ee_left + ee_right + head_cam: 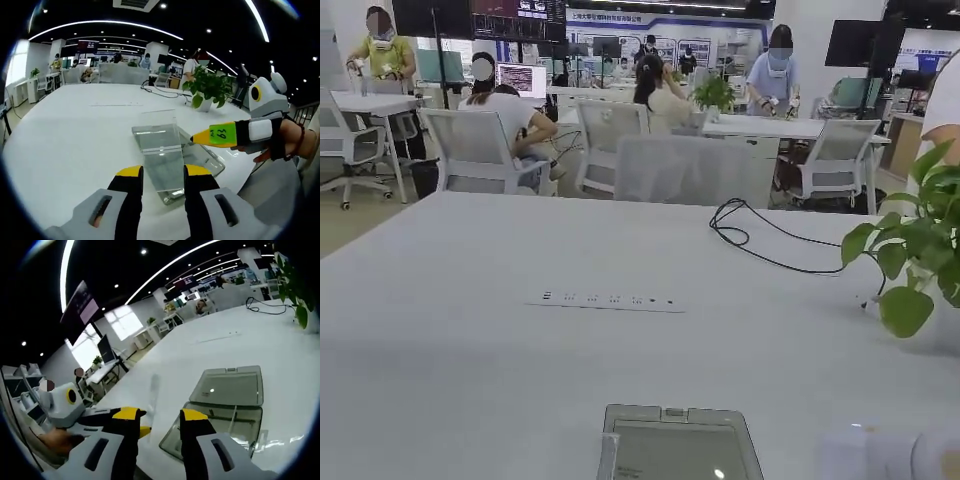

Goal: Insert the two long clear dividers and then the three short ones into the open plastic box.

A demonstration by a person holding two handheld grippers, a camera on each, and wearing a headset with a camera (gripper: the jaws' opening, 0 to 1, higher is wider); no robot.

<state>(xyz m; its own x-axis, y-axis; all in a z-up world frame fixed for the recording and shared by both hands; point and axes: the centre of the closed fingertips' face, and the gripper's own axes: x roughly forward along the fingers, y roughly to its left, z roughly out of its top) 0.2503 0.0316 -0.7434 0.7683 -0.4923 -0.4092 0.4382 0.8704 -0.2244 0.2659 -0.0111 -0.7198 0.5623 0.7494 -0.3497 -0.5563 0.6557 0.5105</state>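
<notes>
Left gripper: jaws clenched on a clear divider, which stands upright between the yellow tips, raised above the near edge of the desk.
Right gripper: jaws released, nothing between them. In the left gripper view its yellow tip reaches in from the right, just beside the divider's far end.
Plastic box: open and lying flat at the near edge of the desk, just beyond both grippers. Its lid is folded back on the far side.
Divider against box: held over the box's near side. I cannot tell whether it touches the box.
Power strip: a flat white strip at the middle of the desk, well apart from the box.
Cable: black, looped near the far edge and trailing toward the right edge.
Plant: green leaves at the right edge of the desk.
Beyond the far edge: white chairs – and people at other desks.
</notes>
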